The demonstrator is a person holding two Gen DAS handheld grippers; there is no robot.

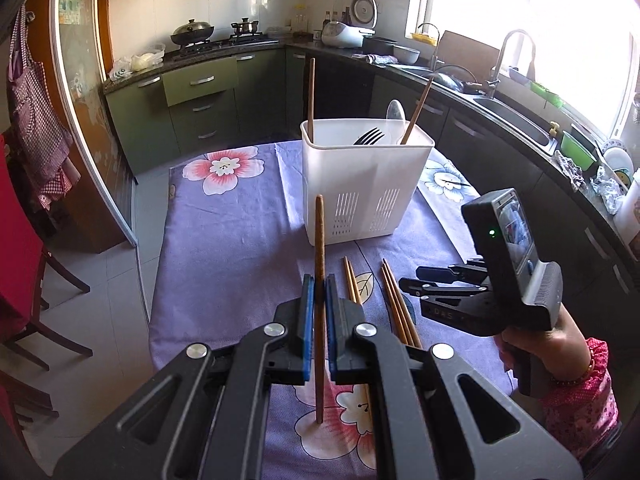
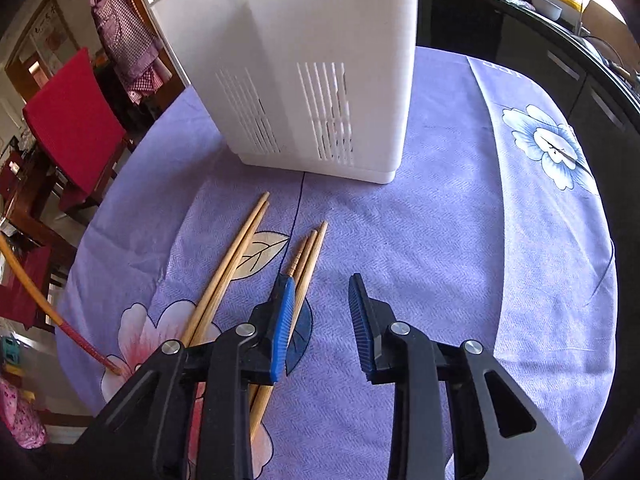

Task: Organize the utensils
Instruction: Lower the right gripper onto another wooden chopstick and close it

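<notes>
Done: the holder [image 1: 362, 184] at twelve o'clock already held a fork [image 1: 368, 136], spoon [image 1: 395, 114] and two sticks.
Left tongs [image 1: 319, 312]: pinching one brown chopstick [image 1: 319, 280].
Right tongs [image 2: 320, 320]: spread, empty.
Left: five chopsticks [image 2: 240, 256] on the surface [image 2: 460, 240].

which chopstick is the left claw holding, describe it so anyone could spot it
Start at the tall white slotted plastic utensil holder on the purple flowered tablecloth. In front of it, the left claw grips one dark reddish-brown chopstick upright. The pale bamboo chopsticks beside it lie flat on the cloth.
</notes>
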